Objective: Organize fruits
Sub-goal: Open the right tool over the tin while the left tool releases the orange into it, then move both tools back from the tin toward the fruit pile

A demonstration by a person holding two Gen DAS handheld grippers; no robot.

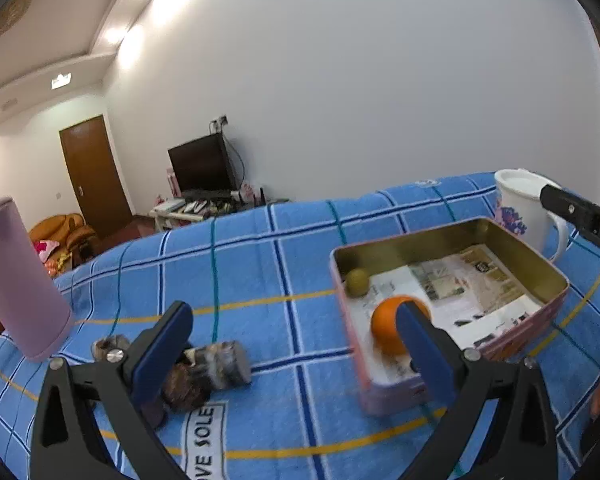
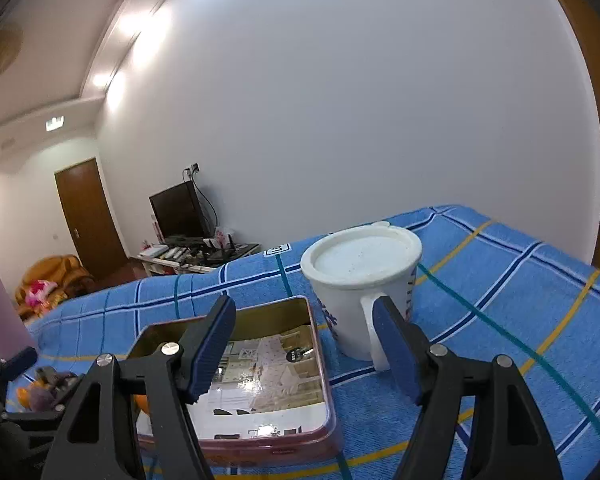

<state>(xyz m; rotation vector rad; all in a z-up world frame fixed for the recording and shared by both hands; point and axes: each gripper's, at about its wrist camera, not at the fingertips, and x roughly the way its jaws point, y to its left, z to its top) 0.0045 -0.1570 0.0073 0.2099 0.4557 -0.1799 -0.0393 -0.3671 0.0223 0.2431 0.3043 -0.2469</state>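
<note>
Both tongs are spread apart with nothing in them. The left gripper [image 1: 296,344] sits low in the frame, and behind its right finger an orange [image 1: 386,330] lies in the pink tin [image 1: 540,268], a small green fruit [image 1: 358,282] in the tin's far left corner. The right gripper [image 2: 304,344] faces a white lidded mug [image 2: 360,280] at center frame on the blue checked cloth [image 2: 520,280].

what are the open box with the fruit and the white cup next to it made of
The box looks like thin sheet metal, a tin: glossy gold inner walls that mirror the printed paper lining its floor, a rolled rim, and pink painted outer sides. The white cup with its lid and handle is probably plastic: matte, slightly speckled, soft moulded edges, a printed pattern on its side. Ceramic cannot be excluded.
</note>
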